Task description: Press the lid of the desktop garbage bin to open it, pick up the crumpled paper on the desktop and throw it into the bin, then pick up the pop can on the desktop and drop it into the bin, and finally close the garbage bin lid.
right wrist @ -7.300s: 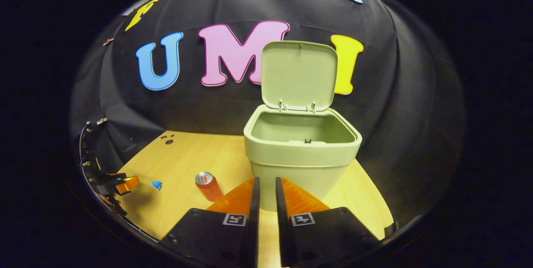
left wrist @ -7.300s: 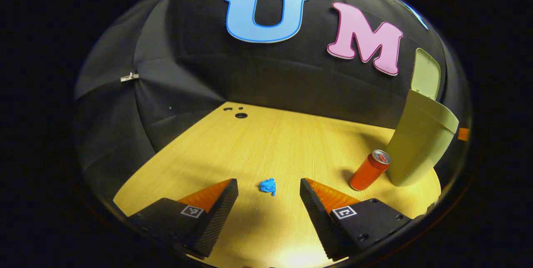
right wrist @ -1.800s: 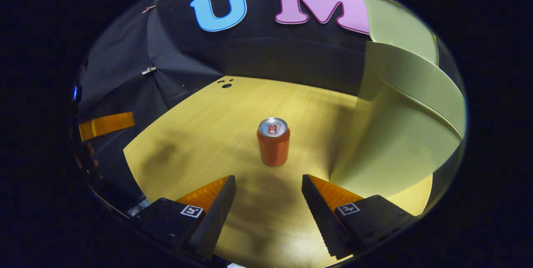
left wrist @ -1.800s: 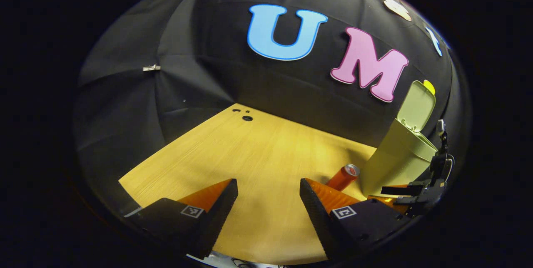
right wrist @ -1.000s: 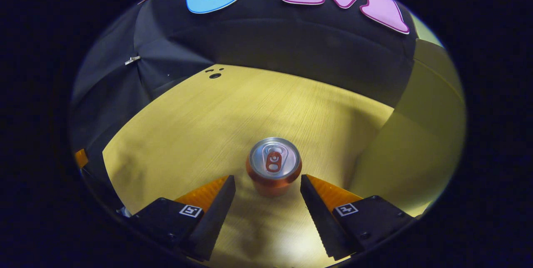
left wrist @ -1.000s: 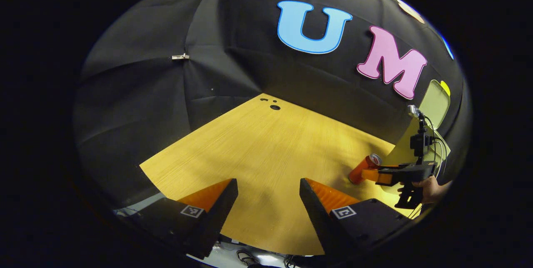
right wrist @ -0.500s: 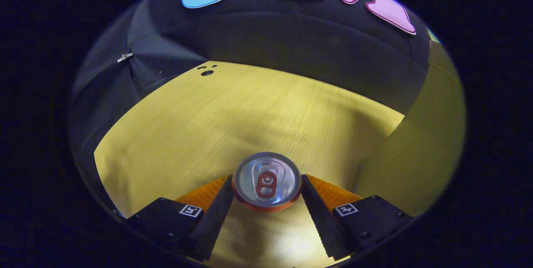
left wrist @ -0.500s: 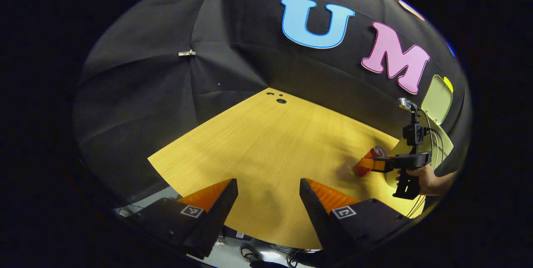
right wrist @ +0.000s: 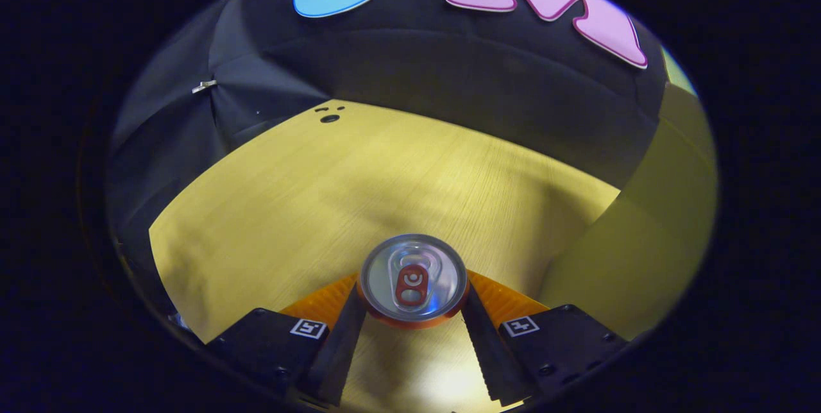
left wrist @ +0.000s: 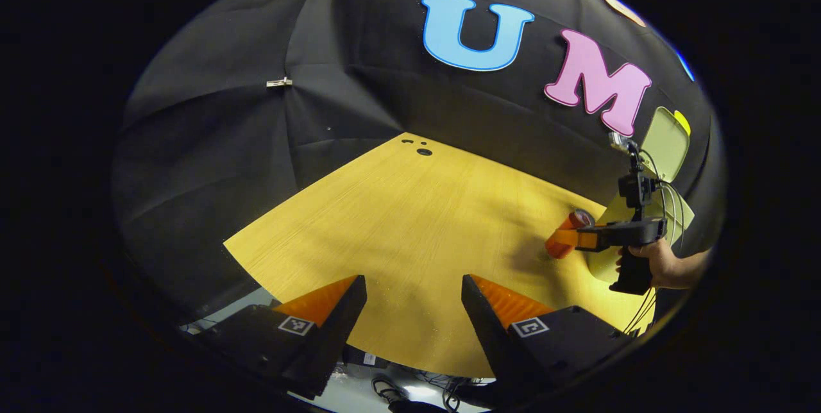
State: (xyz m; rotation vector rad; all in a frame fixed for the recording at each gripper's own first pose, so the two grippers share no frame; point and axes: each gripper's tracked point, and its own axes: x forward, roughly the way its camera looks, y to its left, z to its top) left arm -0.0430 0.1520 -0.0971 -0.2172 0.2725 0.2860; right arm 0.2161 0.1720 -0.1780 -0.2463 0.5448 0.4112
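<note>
Right gripper view: my right tongs (right wrist: 414, 310) have closed in on the pop can (right wrist: 414, 281), one finger pressing each side of it just under the rim, and the can stands upright on the counter (right wrist: 333, 195) near its right edge, close beside the green bin (right wrist: 648, 233). In the left gripper view my left tongs (left wrist: 414, 297) gape wide with nothing between them, hanging over the counter's near edge, well apart from the can (left wrist: 564, 236).

What worries me is the grip itself: it sits high on a smooth round wall, so I judge the can could swivel or slide out as I lift, more so if it has liquid in it. The bin is so near that a careless swing could knock the can against its wall, or nudge the bin along the counter. The raised lid (left wrist: 667, 143) could also be caught on the way over.

Hard to make out: the can's lower body and its foot are hidden by its own top and my fingers, so I cannot tell whether it has left the counter. The bin's mouth is cut off, so I cannot see inside it, nor any crumpled paper
</note>
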